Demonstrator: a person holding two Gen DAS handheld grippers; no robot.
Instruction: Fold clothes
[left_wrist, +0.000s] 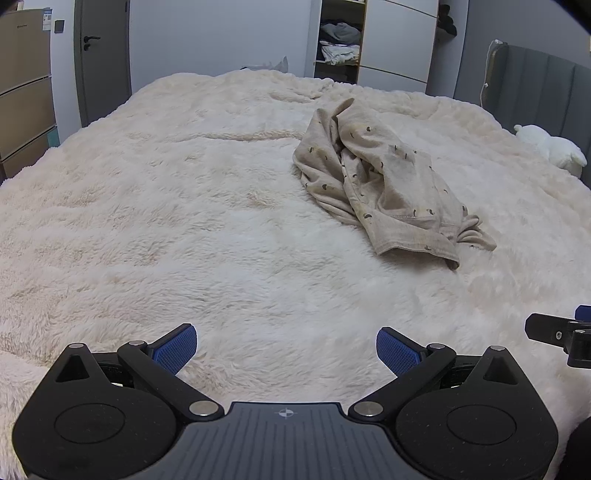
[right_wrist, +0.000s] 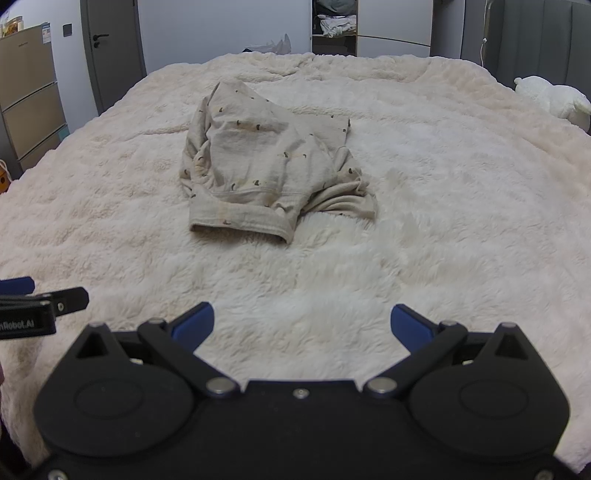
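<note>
Over on the far left there's a tan fridge (right_wrist: 27, 85) against the wall, then a grey door (right_wrist: 112, 48) next to it. The whole middle is a bed (left_wrist: 166, 221) covered with a fluffy cream blanket. The left tool (left_wrist: 286, 349) hovers low over the near edge of the bed, its blue pads spread wide with nothing between them, only blanket. In the right wrist view its tip pokes in from the left edge, just beside the right tool (right_wrist: 303, 325), which is also wide apart and holding nothing. The shirt (right_wrist: 266, 166), beige with little dark specks printed on it, sits crumpled in a heap near the middle of the bed, well apart from both tools; its hem faces the cameras and a bunched bit of fabric sticks out on its right side. From the left wrist view the shirt lies off to the right of center. Behind the bed there's an open wardrobe (left_wrist: 341, 40) with piles of clothes on the shelves. Far right, a white plush toy (left_wrist: 550, 146) rests on the bed by the grey headboard (left_wrist: 535, 81).
</note>
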